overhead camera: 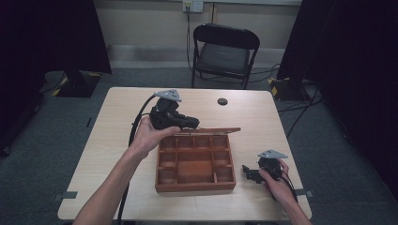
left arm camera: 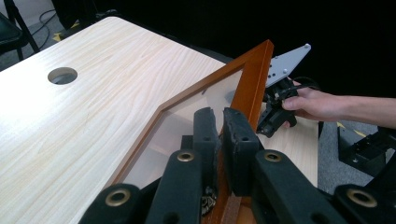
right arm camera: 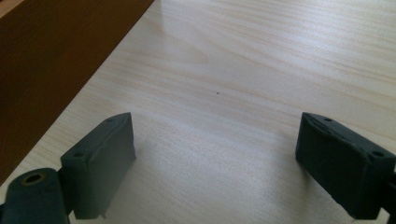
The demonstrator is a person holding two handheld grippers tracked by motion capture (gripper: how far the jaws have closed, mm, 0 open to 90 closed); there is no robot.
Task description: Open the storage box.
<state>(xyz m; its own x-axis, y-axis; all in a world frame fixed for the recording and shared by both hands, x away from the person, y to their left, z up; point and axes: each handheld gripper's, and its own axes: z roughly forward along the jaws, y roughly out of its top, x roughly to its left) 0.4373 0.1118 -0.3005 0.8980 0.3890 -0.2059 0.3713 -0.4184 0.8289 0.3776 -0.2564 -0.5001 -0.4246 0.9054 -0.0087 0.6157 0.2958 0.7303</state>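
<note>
Left tongs (left arm camera: 219, 140) are clenched on the wooden frame of the lid (left arm camera: 254, 79), a glass-paned lid that stands raised along the far edge of the box (overhead camera: 195, 164). Right tongs (right arm camera: 215, 163) are released, jaws wide apart over bare desk (right arm camera: 261, 60), just beside the box's right wall. From above, the compartmented box sits mid-desk, its lid lifted to about level with the left hand (overhead camera: 148, 136); the right hand (overhead camera: 277, 180) rests low on the desk near the front right corner.
</note>
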